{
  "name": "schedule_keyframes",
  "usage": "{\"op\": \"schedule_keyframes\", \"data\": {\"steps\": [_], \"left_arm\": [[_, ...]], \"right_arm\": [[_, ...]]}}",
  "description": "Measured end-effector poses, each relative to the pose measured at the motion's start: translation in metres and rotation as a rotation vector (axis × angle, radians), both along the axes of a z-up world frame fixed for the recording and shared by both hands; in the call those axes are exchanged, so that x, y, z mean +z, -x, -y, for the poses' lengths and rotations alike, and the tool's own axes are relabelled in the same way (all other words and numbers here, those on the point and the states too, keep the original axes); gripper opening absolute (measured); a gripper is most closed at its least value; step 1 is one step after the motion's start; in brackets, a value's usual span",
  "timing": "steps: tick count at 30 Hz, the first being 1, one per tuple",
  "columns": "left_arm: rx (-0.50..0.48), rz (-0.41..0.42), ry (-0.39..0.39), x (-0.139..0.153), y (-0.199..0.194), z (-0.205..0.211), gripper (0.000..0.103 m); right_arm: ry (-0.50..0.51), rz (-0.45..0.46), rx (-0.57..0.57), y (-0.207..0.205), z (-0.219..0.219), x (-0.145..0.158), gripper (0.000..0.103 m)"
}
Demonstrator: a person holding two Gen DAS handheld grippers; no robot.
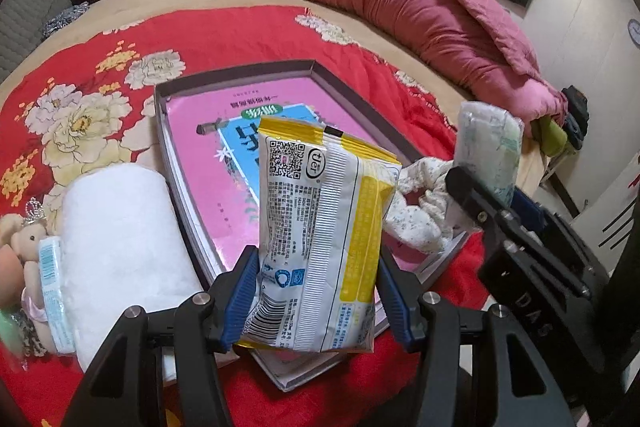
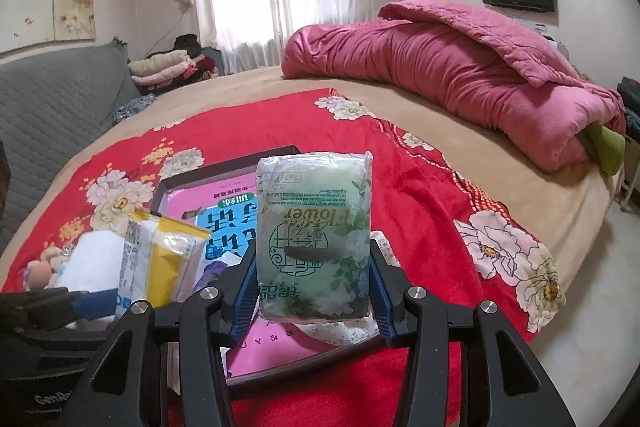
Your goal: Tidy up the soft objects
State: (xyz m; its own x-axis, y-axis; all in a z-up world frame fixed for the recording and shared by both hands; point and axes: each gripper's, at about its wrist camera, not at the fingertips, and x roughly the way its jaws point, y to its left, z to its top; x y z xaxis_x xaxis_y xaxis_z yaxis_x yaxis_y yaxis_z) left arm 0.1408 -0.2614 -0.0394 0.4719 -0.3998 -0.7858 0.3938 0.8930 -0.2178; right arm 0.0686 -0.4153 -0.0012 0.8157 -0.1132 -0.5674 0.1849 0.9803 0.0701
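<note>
My left gripper (image 1: 318, 291) is shut on a yellow and white wipes pack (image 1: 324, 235), held upright over the near end of a shallow grey box (image 1: 240, 77) with a pink book (image 1: 208, 187) inside. The right gripper (image 2: 314, 291) is shut on a green floral tissue pack (image 2: 314, 235), upright above the same box (image 2: 224, 163). In the left wrist view that tissue pack (image 1: 490, 147) shows at the right. A floral white cloth (image 1: 420, 211) lies on the box's right edge.
A rolled white towel (image 1: 120, 247) lies left of the box, with a small plush doll (image 1: 24, 239) and a blue-striped packet (image 1: 54, 291) beside it. A bunched pink quilt (image 2: 460, 75) fills the bed's far right. Folded clothes (image 2: 164, 69) and a grey sofa (image 2: 52, 107) stand at the left.
</note>
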Motion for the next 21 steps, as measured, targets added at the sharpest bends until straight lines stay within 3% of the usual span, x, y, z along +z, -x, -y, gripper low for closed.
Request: {"op": "schedule_keyframes", "data": {"steps": [9, 21], "left_arm": [[-0.014, 0.007, -0.013, -0.002, -0.005, 0.004, 0.057], [-0.004, -0.024, 0.000, -0.001, -0.014, 0.001, 0.057]], "right_arm": [[-0.006, -0.053, -0.007, -0.009, 0.004, -0.009, 0.050], [-0.015, -0.203, 0.035, -0.033, 0.003, -0.031, 0.050]]}}
